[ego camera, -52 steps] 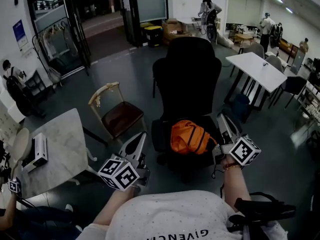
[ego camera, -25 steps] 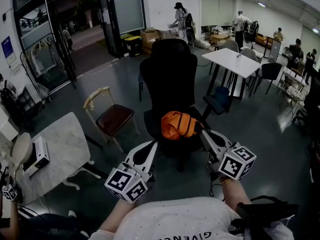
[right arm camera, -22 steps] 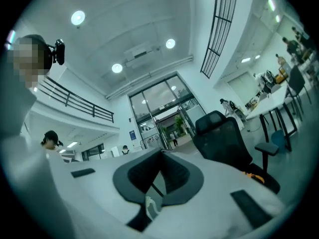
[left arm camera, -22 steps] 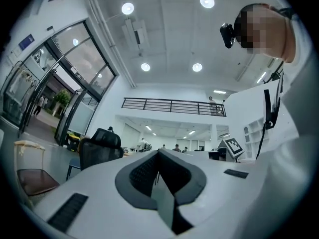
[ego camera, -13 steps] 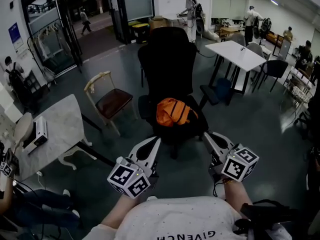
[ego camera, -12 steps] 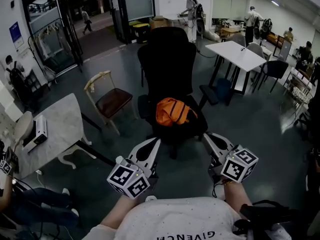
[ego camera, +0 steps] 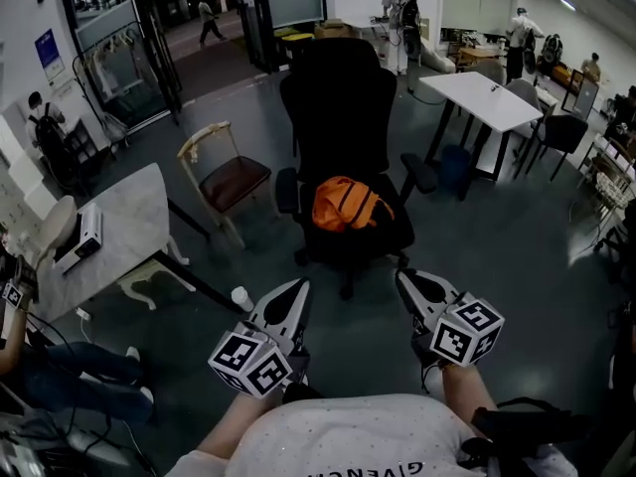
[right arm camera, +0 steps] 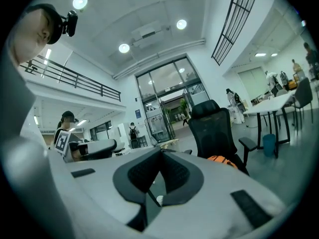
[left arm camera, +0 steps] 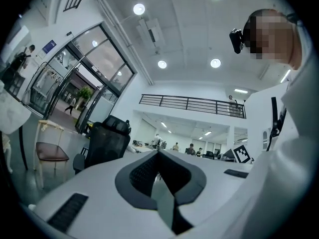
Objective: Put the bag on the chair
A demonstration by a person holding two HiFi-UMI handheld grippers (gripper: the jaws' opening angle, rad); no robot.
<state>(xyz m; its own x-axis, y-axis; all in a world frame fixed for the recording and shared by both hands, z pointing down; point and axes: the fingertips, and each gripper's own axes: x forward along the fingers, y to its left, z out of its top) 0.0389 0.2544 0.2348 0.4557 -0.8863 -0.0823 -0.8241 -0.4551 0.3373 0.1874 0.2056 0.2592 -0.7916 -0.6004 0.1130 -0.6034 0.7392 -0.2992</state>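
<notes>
The orange bag (ego camera: 348,205) lies on the seat of the black office chair (ego camera: 343,107), in the middle of the head view. Both grippers are held low and near me, well short of the chair and apart from the bag. My left gripper (ego camera: 295,288) is shut with nothing between its jaws. So is my right gripper (ego camera: 405,278), its tips meeting. In the right gripper view the chair (right arm camera: 214,128) stands ahead with the bag (right arm camera: 222,159) showing just above the jaw. The left gripper view shows only the chair's (left arm camera: 107,143) back.
A wooden chair (ego camera: 231,177) with a brown seat stands left of the office chair. A marble table (ego camera: 109,237) carrying a white device (ego camera: 78,238) is at the near left. A white cup (ego camera: 240,297) sits on the floor. A white table (ego camera: 482,99) stands at the back right, with people beyond.
Both grippers have drawn back from the chair toward me; the right one was beside the bag two seconds ago. The bag stays on the seat.
</notes>
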